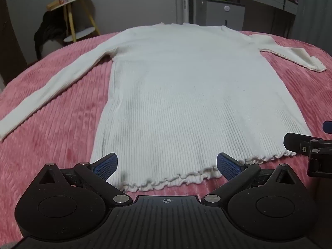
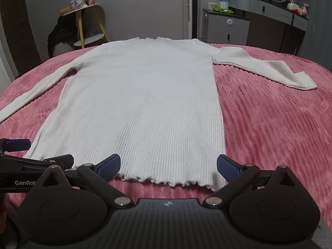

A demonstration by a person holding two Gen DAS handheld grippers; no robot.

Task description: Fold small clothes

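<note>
A white ribbed long-sleeved sweater (image 1: 182,95) lies flat on the pink bedspread (image 1: 51,124), frilled hem toward me and both sleeves spread out. It also shows in the right wrist view (image 2: 141,108). My left gripper (image 1: 167,164) is open and empty, just above the hem's left half. My right gripper (image 2: 168,165) is open and empty, above the hem's right half. The right gripper's fingers (image 1: 300,145) show at the right edge of the left wrist view. The left gripper's fingers (image 2: 41,159) show at the left edge of the right wrist view.
The pink ribbed bedspread (image 2: 269,124) covers the whole bed. Beyond its far edge stand a yellow-legged side table (image 2: 87,20) with dark clothing draped on it, a grey cabinet (image 2: 226,29) and a dresser (image 2: 276,18) with a round mirror.
</note>
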